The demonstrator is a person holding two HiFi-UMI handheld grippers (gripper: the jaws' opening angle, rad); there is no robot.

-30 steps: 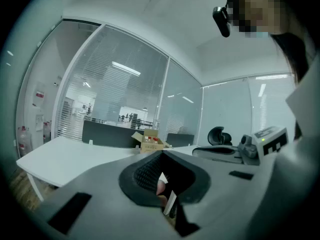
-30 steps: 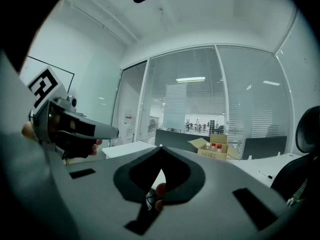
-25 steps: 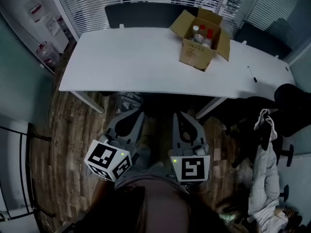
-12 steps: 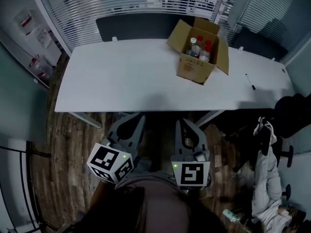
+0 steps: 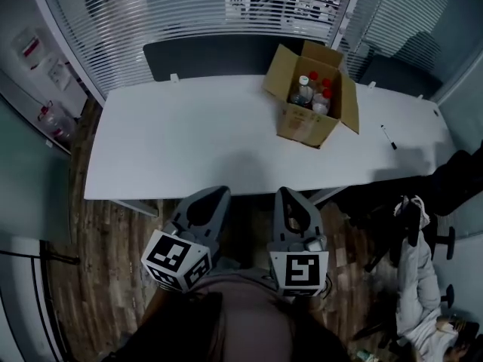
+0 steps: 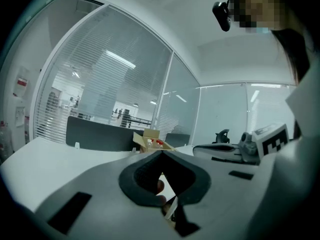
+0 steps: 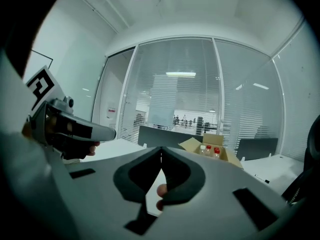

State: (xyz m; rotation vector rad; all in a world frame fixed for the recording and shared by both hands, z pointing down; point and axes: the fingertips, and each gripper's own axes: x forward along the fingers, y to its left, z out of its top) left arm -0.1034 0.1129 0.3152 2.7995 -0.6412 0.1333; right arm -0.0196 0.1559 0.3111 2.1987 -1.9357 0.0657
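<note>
Grippers two: left gripper, right gripper, jaws together, empty; one cardboard box on table.

L gripper jaws together; cardboard box on table beyond.

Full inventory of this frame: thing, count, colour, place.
table: 1, white, centre, ahead of both tools
box: 1, brown cardboard, flaps open, right part of the table
bottles: at least 3, clear with white or red caps, upright in the box
pen: 1, black, on the table right of the box
partition: 1, dark, along the table's far edge
chair: 1, black, right of the table
floor: brown wood, under the table
left tool: 1, grey, shut, empty, near the table's edge
right tool: 1, grey, shut, empty, beside the left
</note>
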